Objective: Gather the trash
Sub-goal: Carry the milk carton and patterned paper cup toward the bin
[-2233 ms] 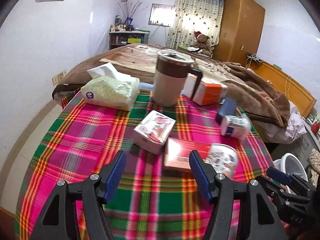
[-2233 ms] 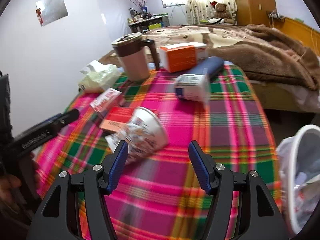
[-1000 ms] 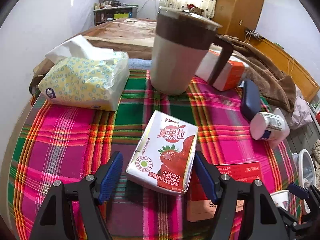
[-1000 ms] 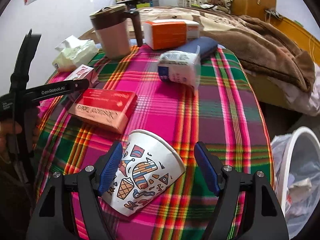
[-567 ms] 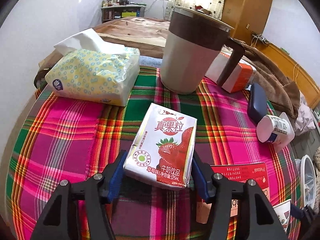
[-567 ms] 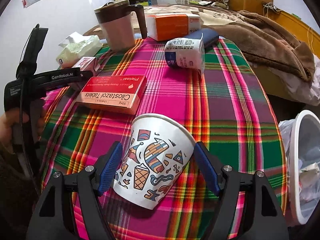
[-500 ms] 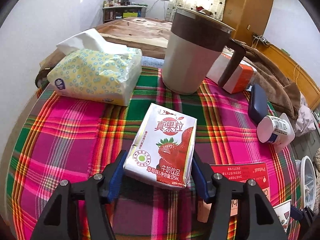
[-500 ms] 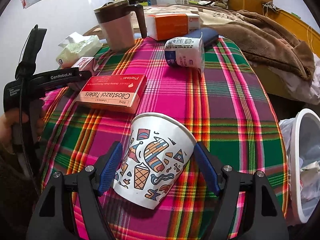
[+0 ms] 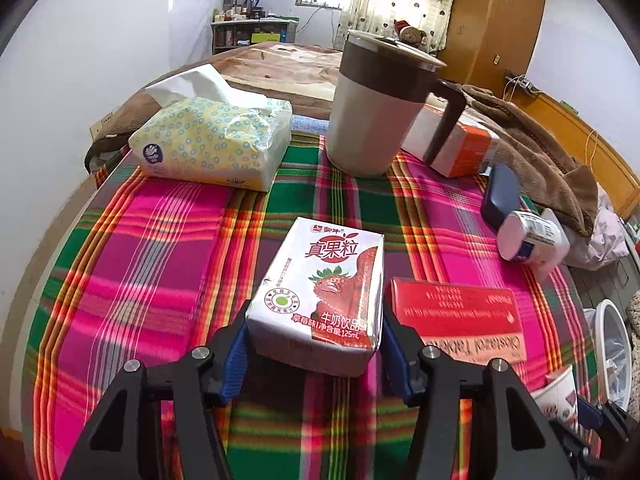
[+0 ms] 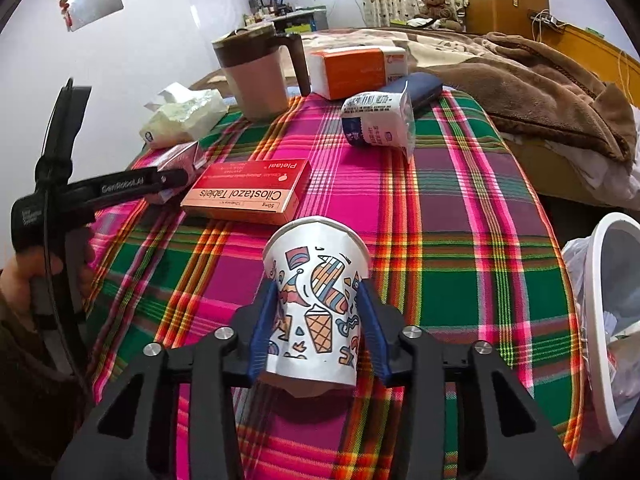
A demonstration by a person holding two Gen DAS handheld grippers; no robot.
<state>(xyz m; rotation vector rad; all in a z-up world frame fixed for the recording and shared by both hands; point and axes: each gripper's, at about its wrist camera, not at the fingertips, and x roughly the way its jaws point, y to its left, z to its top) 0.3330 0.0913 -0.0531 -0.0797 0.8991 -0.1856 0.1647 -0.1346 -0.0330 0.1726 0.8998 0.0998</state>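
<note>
Two grippers closing on trash over the plaid tablecloth (image 9: pixel 160 240): left gripper (image 9: pixel 314 350) pinches milk carton (image 9: pixel 320 292), long axis pointing away; right gripper (image 10: pixel 318 320) squeezes paper cup (image 10: pixel 316 296), rim facing away.

Each gripper is a matte black plastic frame of angular, triangulated arms with round silver screw heads at the pivots and blue rubber pads lining the inner faces of its two fingers; this holds for the left gripper (image 9: pixel 314 344) and the right gripper (image 10: pixel 319 322) alike. Seen from the right wrist camera, the left gripper's black side arm bears white "GenRobot.AI" lettering, a thin black cable loops beside its handle, and the hand (image 10: pixel 24 276) on that handle emerges from a dark brown sleeve (image 10: pixel 24 380).
</note>
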